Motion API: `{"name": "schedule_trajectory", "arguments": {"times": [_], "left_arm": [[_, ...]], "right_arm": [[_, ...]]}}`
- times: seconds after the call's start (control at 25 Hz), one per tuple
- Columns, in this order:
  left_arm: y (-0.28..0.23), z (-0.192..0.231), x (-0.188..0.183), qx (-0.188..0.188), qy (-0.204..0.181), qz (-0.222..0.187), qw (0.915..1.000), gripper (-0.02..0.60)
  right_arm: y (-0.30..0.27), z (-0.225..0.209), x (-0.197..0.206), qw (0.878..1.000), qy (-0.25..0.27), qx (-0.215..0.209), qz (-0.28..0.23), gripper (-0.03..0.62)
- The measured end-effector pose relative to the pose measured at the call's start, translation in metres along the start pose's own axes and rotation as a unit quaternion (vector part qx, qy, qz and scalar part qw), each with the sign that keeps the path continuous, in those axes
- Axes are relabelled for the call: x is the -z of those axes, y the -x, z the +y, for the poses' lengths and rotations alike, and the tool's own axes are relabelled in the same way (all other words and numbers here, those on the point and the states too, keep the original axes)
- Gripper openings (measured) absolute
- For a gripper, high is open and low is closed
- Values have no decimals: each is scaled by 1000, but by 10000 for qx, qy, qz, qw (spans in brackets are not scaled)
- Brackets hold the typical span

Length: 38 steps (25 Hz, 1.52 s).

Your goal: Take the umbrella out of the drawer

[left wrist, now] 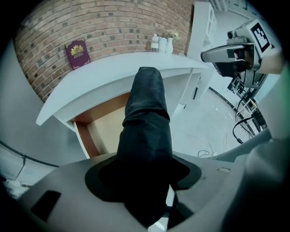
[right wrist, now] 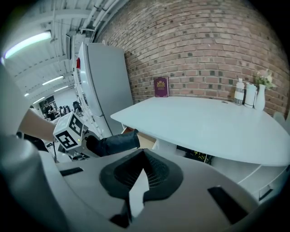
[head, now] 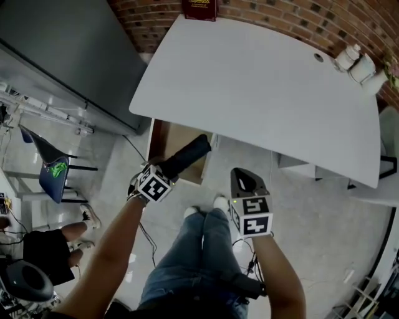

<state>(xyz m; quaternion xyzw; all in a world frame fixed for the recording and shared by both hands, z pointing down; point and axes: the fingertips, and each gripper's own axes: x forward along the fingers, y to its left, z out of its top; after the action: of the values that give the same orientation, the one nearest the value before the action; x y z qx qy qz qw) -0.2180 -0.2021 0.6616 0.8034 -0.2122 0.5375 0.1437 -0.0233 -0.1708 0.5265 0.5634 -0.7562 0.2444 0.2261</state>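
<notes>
My left gripper [head: 163, 174] is shut on a black folded umbrella [head: 188, 154]. The umbrella slants up and away from the jaws, above the open wooden drawer [head: 168, 140] under the white table [head: 262, 81]. In the left gripper view the umbrella [left wrist: 146, 136] fills the space between the jaws [left wrist: 145, 181], with the drawer [left wrist: 104, 131] behind it. My right gripper [head: 244, 179] hovers to the right over the floor, shut and with nothing in it. The right gripper view shows its jaws [right wrist: 140, 170] together, and the umbrella [right wrist: 115, 142] off to the left.
A dark red book [head: 199, 9] leans on the brick wall at the table's back edge. Bottles and a vase [head: 355, 62] stand at its far right corner. A grey cabinet [head: 56, 50] is on the left, with a blue chair [head: 53, 168] and a seated person [head: 43, 249] nearby.
</notes>
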Motion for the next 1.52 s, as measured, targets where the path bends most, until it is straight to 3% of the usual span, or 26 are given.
{"name": "schedule_trajectory", "arguments": {"times": [0.44, 0.92, 1.24, 1.52], "left_arm": [[81, -16, -20, -192, 703, -1063, 9917, 244], [143, 1, -49, -593, 1175, -1801, 9748, 245], [193, 24, -88, -828, 1552, -2671, 9475, 245], [236, 42, -122, -993, 1478, -3312, 9266, 245]], "right_arm": [[52, 39, -51, 9947, 789, -565, -341, -8], [82, 53, -118, 9859, 1435, -304, -808, -8], [94, 52, -163, 9838, 1333, -25, -1202, -8], [102, 47, -196, 9813, 1066, 84, -1601, -8]]}}
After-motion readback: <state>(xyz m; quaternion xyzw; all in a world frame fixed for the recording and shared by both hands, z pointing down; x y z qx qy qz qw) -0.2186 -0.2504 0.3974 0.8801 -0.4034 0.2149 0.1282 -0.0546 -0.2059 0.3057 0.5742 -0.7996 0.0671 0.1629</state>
